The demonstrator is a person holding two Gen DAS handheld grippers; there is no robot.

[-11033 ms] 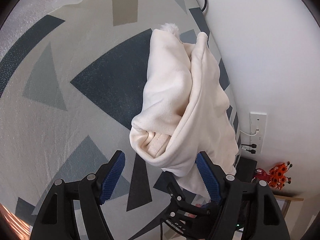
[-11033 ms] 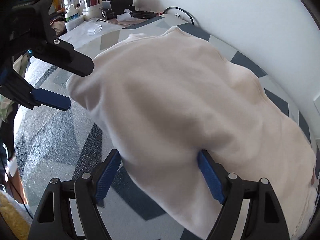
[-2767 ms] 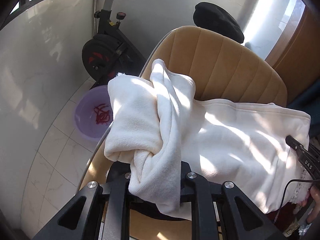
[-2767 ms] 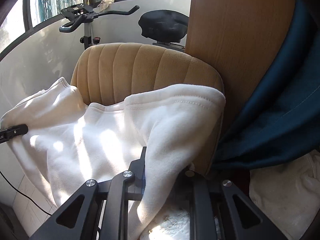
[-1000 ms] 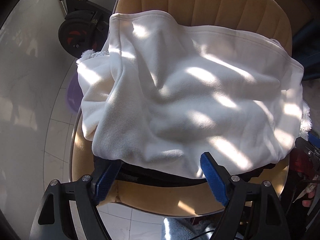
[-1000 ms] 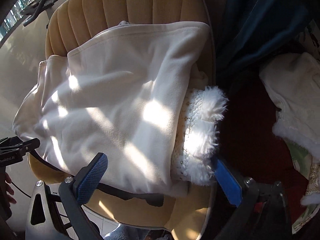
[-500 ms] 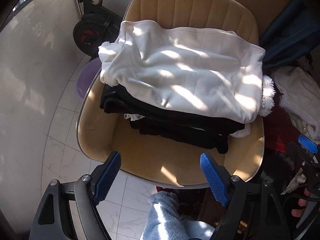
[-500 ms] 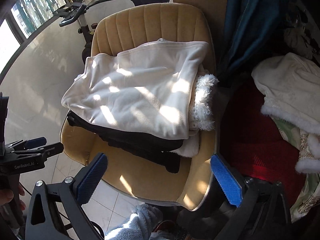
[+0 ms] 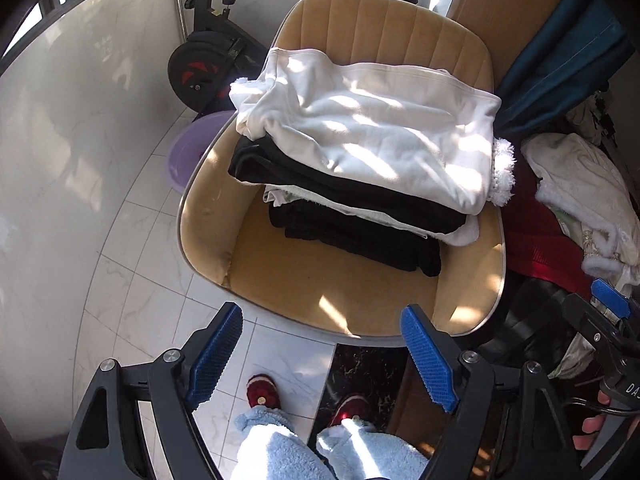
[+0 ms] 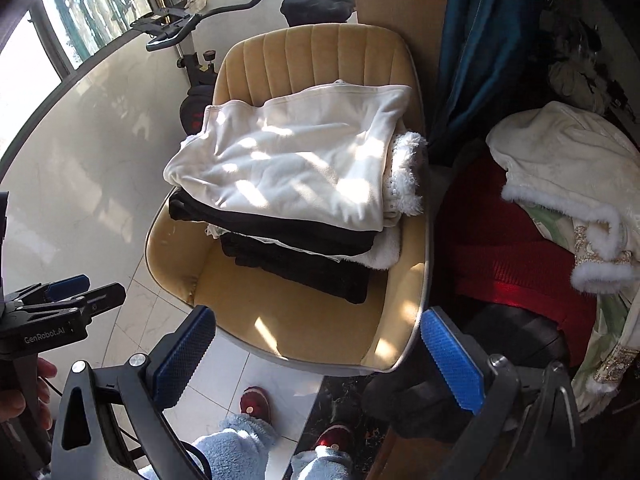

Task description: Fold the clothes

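A folded cream garment (image 9: 372,136) (image 10: 292,164) with a fluffy trim lies on top of a stack of folded black and white clothes (image 9: 352,224) (image 10: 296,256) on a tan padded chair (image 9: 312,292) (image 10: 304,328). My left gripper (image 9: 320,356) hangs open above the chair's front edge, apart from the stack, with nothing between its blue pads. My right gripper (image 10: 316,356) is open too, empty, over the same front edge. Each gripper shows at the side of the other's view.
A heap of unfolded clothes, cream with fur trim (image 10: 568,184) over red fabric (image 10: 516,256), lies right of the chair. A teal curtain (image 10: 480,40) hangs behind. An exercise bike (image 9: 208,52) and a purple basin (image 9: 192,152) stand at left. The person's slippered feet (image 9: 264,396) are on the white tiles.
Both grippers have drawn back and up from the cream garment, which stays on the stack. The whole chair and the person's feet have come into view.
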